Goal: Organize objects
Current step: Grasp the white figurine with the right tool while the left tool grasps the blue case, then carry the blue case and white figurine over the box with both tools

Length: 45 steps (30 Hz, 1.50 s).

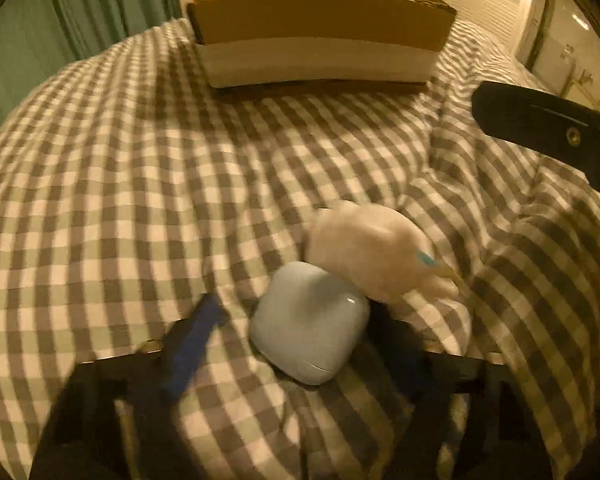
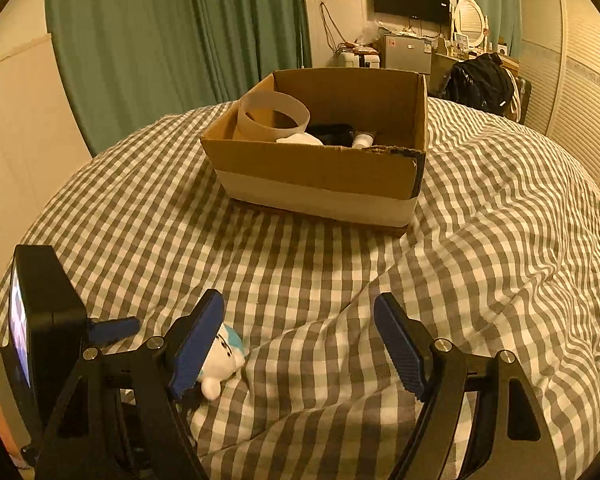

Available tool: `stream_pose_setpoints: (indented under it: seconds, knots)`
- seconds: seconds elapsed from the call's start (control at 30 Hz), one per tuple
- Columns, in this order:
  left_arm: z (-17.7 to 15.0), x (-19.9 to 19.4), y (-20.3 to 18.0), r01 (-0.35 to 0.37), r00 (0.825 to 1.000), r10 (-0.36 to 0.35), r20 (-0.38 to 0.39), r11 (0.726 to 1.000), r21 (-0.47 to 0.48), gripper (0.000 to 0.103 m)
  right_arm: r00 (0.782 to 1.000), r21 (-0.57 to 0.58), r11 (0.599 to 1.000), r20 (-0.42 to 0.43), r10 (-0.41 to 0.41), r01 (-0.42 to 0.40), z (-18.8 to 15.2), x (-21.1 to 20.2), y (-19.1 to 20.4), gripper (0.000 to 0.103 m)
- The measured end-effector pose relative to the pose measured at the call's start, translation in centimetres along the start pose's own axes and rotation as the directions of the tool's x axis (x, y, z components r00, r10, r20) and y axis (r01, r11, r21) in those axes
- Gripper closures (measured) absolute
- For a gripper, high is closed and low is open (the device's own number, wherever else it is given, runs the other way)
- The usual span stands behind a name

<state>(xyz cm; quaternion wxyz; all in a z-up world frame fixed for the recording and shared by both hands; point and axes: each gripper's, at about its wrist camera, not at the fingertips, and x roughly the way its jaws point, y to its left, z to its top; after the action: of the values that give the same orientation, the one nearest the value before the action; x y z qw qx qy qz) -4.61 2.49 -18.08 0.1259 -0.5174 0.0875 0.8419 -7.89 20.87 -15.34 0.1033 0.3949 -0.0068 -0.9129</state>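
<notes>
A: Two grippers over the checked quilt (image 2: 300, 272). Status?

B: The left gripper (image 1: 300, 332) has its jaws spread around a pale blue case (image 1: 310, 322); one blue pad (image 1: 196, 332) stands clear of the case's left edge, and the other finger is blurred. A white plush toy (image 1: 364, 252) touches the case's far-right corner. The right gripper (image 2: 300, 340) is released, holding nothing.

A: Clearance?

B: Bare quilt lies between both grippers and the cardboard box (image 2: 320, 168), which is open-topped and sits at the far side.
</notes>
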Motion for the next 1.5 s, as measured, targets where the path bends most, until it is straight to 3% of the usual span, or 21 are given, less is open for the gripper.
stream_pose_setpoints:
  seconds: [0.03,0.27,0.43,0.6,0.77,0.8,0.97,1.5]
  knots:
    - [0.0,0.1,-0.1,0.009,1.000,-0.009,-0.003,1.000,0.004,0.050,1.000,-0.003,1.000,-0.001,-0.002,0.002,0.0,-0.1,0.1,0.026]
    - [-0.5,-2.5,0.4,-0.004,0.999,0.006,0.050,1.000,-0.030,0.051,1.000,-0.013,1.000,0.016,0.004,-0.003,-0.1,-0.5,0.4,0.026]
    - [-0.4,-5.3,2.0,-0.067,0.988,0.077,0.132,0.995,-0.077,0.051,0.999,-0.019,0.999,0.017,0.042,-0.042,-0.2,-0.7,0.9,0.026]
    - [-0.4,-6.4,3.6,-0.121,0.979,0.135,0.155,0.988,-0.096,0.051,0.996,-0.097,0.991,-0.036,0.087,-0.090,-0.9,0.5,3.3,0.026]
    - [-0.1,-5.7,5.3,-0.133,0.980,0.150,0.129,0.983,-0.125,0.051,0.991,-0.168,0.981,-0.099,0.085,-0.101,-2.0,1.9,5.5,0.026]
    - [-0.1,-5.7,5.6,-0.127,0.982,0.143,0.125,0.983,-0.132,0.051,0.991,-0.183,0.978,-0.112,0.078,-0.098,-2.3,2.3,5.9,0.027]
    - [-0.2,-5.7,5.6,-0.128,0.981,0.144,0.130,0.984,-0.125,0.051,0.983,-0.215,0.971,-0.167,0.071,-0.107,-3.3,3.8,6.9,0.063]
    - [-1.3,-9.2,3.7,-0.099,0.979,0.119,0.164,0.987,-0.129,0.051,0.995,-0.173,0.981,-0.065,0.074,-0.084,-3.4,-1.0,6.6,0.063]
